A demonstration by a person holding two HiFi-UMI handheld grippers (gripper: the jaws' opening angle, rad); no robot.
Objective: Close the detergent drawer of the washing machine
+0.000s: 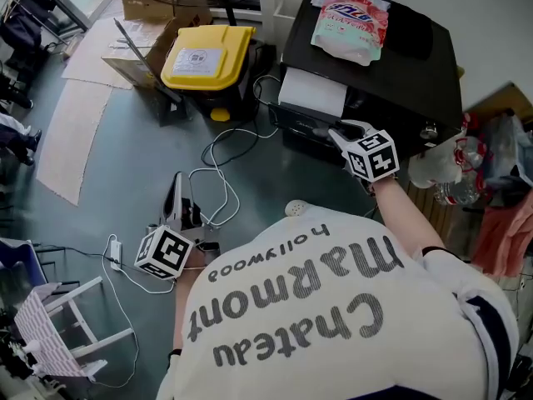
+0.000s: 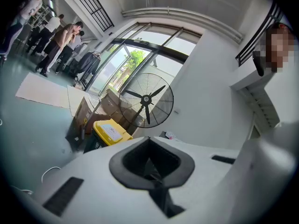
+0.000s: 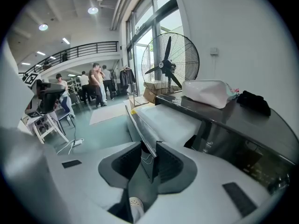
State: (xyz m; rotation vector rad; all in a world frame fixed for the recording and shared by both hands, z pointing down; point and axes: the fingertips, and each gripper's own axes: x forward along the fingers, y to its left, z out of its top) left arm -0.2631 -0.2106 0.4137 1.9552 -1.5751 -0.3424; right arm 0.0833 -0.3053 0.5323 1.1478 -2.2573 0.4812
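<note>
White against the one black washing machine (image 1: 400,65), the single detergent drawer (image 1: 312,92) stands pulled out of the machine's front at its top. Its long axis runs straight out from the cabinet toward the open floor, and its front panel faces away from the machine. One pink-and-white detergent bag (image 1: 350,27) lies flat on the machine's lid. There are two tools. The right tool (image 3: 148,158) is at the drawer's outer end with its jaws apart. The thin edge of the drawer's front panel passes between them, close against one pad, and a gap shows on the other side. The right forearm (image 1: 404,207) reaches forward and up from the shirt, nearly straight, with the marker cube (image 1: 372,155) just beside the drawer. The left tool (image 2: 149,164) has its jaws brought together on nothing. It hangs low beside the body over the grey floor, well apart from the machine, pointing forward and tilted upward. Beyond it stand one yellow-lidded bin (image 1: 206,57) and one large round fan (image 2: 145,99) — the bin just beside the machine — and white cables (image 1: 218,173) loop across the floor.
</note>
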